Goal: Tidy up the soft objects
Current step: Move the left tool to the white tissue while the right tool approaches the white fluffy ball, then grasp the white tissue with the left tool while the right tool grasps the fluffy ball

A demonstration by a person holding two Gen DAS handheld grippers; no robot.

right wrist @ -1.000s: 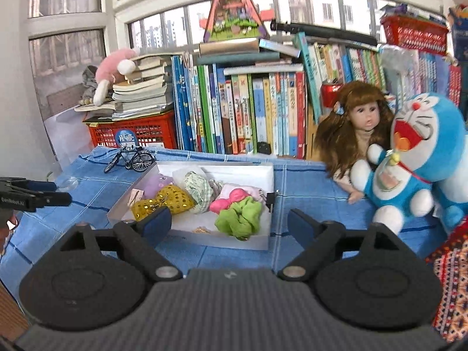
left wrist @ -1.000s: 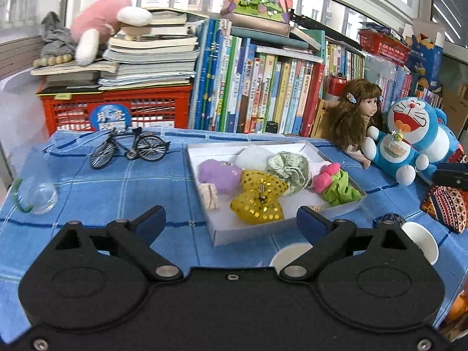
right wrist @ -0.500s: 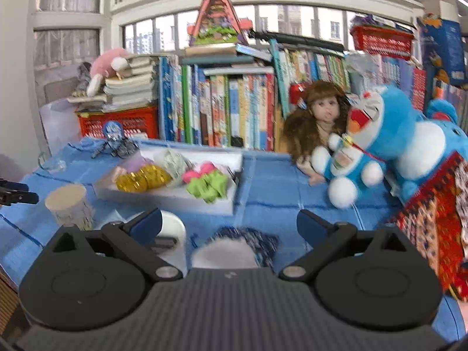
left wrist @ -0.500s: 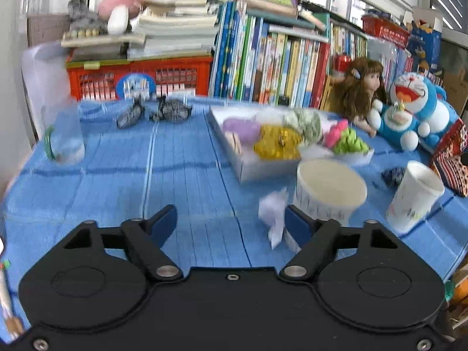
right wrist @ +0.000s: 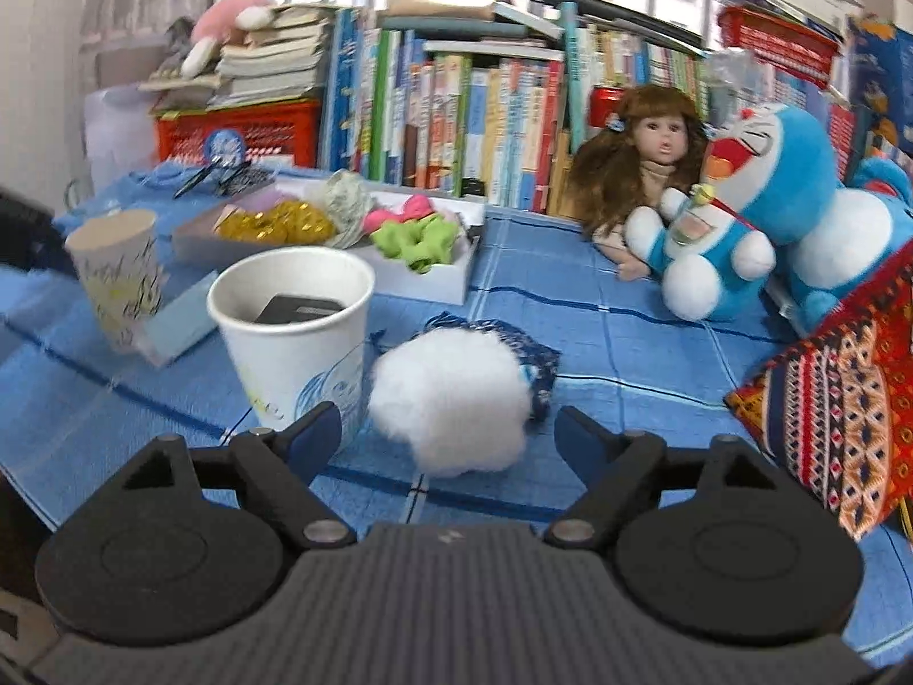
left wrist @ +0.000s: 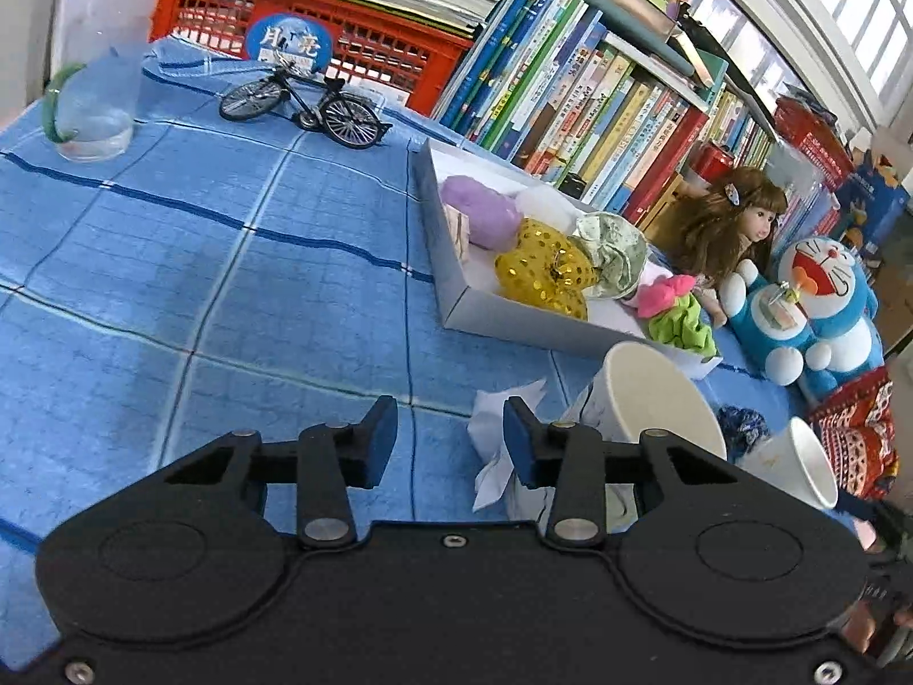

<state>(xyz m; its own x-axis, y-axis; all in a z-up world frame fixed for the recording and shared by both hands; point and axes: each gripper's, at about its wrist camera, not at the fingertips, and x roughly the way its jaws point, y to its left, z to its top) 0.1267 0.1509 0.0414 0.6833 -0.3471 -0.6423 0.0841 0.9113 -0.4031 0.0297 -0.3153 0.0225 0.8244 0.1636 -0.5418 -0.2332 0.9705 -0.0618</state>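
In the right wrist view a white fluffy ball lies on the blue cloth between the fingers of my right gripper. Its jaws are closing and the pads stand apart from the ball. A dark blue scrunchie sits just behind it. My left gripper hovers low over the cloth with its jaws closing. A crumpled white tissue lies by its right finger, and the pads do not press it. The white box holds purple, gold, green and pink soft pieces.
Two paper cups stand near the tissue; the nearer one in the right wrist view holds a dark object. A doll, a blue plush cat, a patterned cushion, a toy bicycle, a glass and books ring the table.
Both grippers have come down toward the table. The left jaws have narrowed a lot and the camera has rolled. The white ball now sits large between the right fingers.
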